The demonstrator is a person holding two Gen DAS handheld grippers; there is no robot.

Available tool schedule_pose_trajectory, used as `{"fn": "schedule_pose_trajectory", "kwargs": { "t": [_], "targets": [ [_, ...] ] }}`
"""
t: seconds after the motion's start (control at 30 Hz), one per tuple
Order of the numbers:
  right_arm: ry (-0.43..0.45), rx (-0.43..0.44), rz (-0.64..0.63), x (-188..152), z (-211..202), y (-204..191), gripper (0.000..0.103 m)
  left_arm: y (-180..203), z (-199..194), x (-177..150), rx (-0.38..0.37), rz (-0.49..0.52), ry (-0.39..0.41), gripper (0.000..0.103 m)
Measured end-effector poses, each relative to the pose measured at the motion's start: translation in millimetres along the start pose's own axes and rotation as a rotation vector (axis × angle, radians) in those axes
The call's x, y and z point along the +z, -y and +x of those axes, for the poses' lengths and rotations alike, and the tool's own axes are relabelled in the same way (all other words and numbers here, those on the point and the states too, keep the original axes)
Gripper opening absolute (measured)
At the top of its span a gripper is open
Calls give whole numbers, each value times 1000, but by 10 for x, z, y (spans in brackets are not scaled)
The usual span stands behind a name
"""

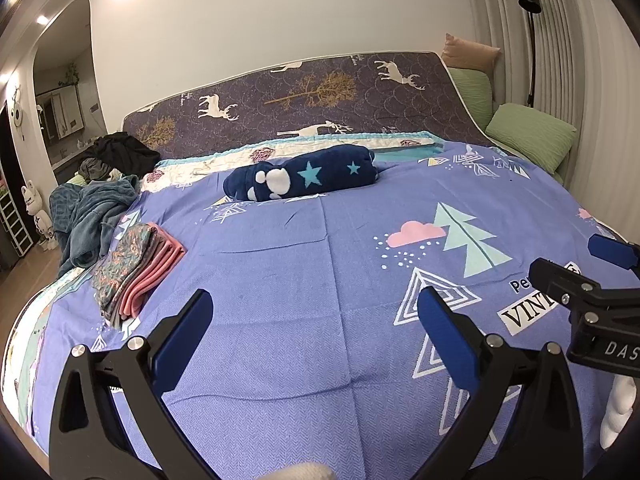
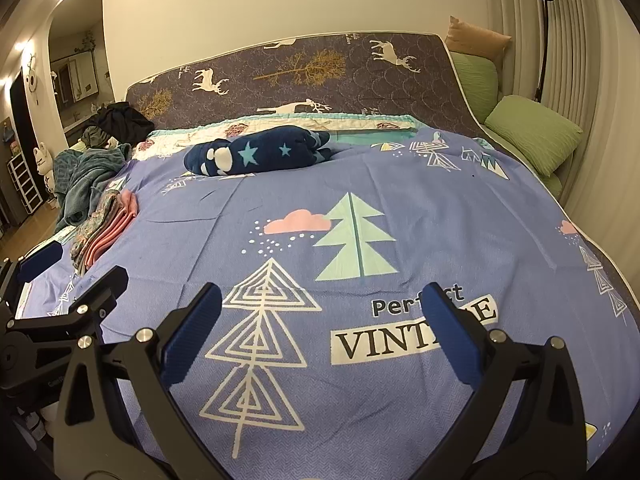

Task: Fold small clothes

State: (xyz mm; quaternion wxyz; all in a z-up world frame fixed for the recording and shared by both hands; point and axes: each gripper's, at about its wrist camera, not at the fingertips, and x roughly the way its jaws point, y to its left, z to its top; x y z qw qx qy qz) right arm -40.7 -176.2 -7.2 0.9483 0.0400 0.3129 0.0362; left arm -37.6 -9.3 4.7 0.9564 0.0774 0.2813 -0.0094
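A stack of folded small clothes (image 1: 136, 264), patterned and pink, lies at the left side of the bed; the right wrist view shows the same folded stack (image 2: 106, 232). Behind it sits a heap of unfolded clothes (image 1: 90, 220), teal and dark, near the bed's far left corner, and that heap (image 2: 86, 184) shows in the right wrist view too. My left gripper (image 1: 312, 312) hovers open over the purple bedspread (image 1: 300, 264) with nothing between its fingers. My right gripper (image 2: 320, 308) is open and empty over the printed bedspread (image 2: 440, 220). The right gripper (image 1: 576, 264) shows at the left view's right edge.
A rolled navy star blanket (image 1: 304, 178) lies across the middle far part of the bed. Green pillows (image 1: 528, 140) and a tan cushion (image 1: 468, 52) sit at the far right by a black floor lamp (image 1: 530, 40). A quilted headboard (image 1: 304, 96) stands behind.
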Motion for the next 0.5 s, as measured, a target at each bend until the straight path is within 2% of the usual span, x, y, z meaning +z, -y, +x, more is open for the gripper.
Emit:
{"fn": "schedule_pose_trajectory", "kwargs": {
  "t": [0.5],
  "targets": [
    [-6, 1, -5, -4, 16, 12, 101, -28, -2, -7, 2, -12, -4, 102]
  ]
}}
